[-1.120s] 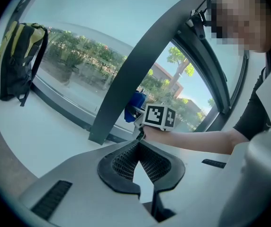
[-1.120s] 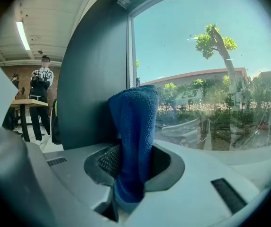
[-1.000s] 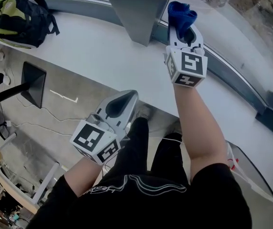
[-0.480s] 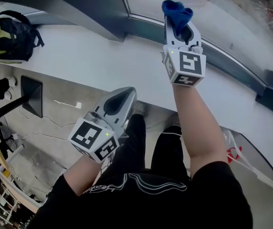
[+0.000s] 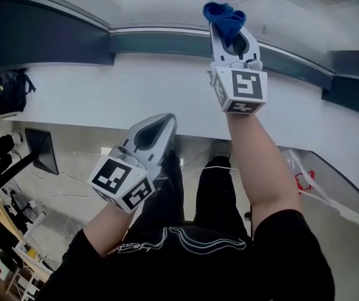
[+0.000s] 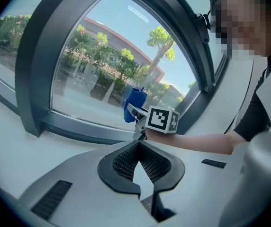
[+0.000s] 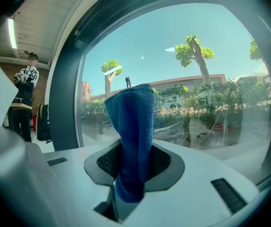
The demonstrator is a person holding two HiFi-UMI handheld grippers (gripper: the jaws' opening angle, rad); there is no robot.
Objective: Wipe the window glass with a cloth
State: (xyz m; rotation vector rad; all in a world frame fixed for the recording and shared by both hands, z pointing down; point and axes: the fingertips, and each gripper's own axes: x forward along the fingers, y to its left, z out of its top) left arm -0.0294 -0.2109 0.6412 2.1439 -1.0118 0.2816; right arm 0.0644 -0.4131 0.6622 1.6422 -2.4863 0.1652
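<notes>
Beyond the white sill, the glass was faced straight ahead by the cloth clamped upright in the right gripper, the nearer one, while the left gripper was held closed and empty farther back.

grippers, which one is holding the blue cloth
The right gripper: the blue cloth is clamped between its jaws. The left gripper holds nothing.
</notes>
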